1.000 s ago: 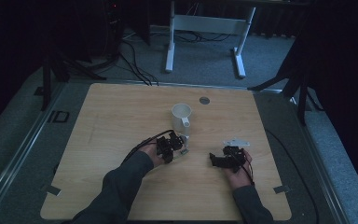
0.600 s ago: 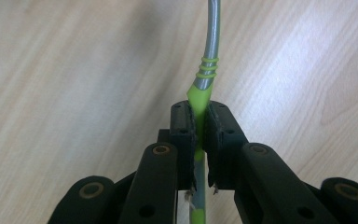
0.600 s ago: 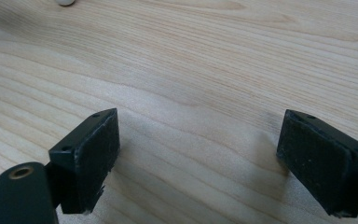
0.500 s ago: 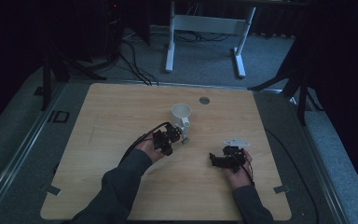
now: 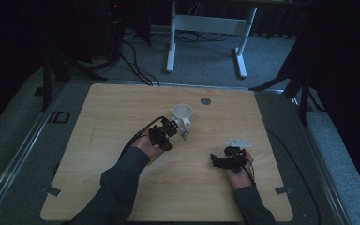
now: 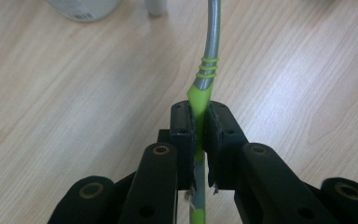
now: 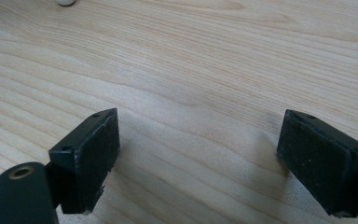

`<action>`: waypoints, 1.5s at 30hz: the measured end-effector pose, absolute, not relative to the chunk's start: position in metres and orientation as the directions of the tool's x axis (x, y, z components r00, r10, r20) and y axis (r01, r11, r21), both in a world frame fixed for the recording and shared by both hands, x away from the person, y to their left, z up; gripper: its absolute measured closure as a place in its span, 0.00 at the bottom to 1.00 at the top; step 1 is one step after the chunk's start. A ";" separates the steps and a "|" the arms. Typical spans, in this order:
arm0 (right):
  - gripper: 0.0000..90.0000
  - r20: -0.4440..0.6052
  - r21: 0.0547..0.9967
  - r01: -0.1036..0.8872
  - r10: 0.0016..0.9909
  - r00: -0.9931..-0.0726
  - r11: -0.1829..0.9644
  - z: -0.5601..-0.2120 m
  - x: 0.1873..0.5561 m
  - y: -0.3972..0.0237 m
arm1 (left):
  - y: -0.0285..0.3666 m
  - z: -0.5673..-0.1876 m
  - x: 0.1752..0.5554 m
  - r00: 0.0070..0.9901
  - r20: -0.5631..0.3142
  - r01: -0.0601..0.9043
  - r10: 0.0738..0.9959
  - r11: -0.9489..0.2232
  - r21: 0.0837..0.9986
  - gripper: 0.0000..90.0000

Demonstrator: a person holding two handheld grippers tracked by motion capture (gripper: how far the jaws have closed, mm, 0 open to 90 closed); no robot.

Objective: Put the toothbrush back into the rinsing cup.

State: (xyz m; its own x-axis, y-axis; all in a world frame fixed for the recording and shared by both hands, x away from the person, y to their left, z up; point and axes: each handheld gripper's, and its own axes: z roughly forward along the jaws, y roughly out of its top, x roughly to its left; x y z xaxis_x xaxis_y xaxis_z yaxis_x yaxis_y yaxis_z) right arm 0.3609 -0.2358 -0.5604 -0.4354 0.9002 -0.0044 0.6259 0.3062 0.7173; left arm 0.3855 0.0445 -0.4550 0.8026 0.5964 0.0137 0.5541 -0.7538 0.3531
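Holding a green-and-grey spoon (image 6: 206, 74) by its handle, left gripper (image 6: 199, 128) fingers clamped tight; bowl end extends ahead toward the white mug (image 5: 182, 116). Keep the shaft centred between pads, tilt gently. Right gripper (image 7: 198, 158) fingers stand apart over bare tabletop (image 7: 205, 60).

You will find no legible text, brand or number here; the white cup (image 6: 85, 8) carries what may be faint print at its base, too blurred to read.
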 end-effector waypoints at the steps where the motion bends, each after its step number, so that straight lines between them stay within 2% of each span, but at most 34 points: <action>1: 0.14 -0.004 0.717 0.626 0.900 -0.435 0.306 -0.560 0.361 -0.236 | 0.046 -0.453 0.386 0.800 0.009 0.556 0.599 -0.749 0.361 0.91; 30: 0.14 -0.004 0.717 0.625 0.900 -0.436 0.307 -0.560 0.361 -0.236 | 0.067 -0.431 0.389 0.747 -0.043 0.578 0.664 -0.616 0.536 0.91; 45: 0.14 -0.004 0.717 0.626 0.900 -0.436 0.306 -0.560 0.361 -0.236 | 0.069 -0.419 0.388 0.735 -0.036 0.557 0.677 -0.573 0.601 0.91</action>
State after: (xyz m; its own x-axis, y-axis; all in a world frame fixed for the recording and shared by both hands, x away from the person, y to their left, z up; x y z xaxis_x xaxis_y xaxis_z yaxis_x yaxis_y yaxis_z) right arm 0.3611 -0.2358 -0.5604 -0.4359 0.9000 -0.0041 0.6258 0.3063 0.7173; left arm 0.3881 0.0693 -0.4189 0.7348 0.6773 -0.0356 0.5573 -0.5731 0.6008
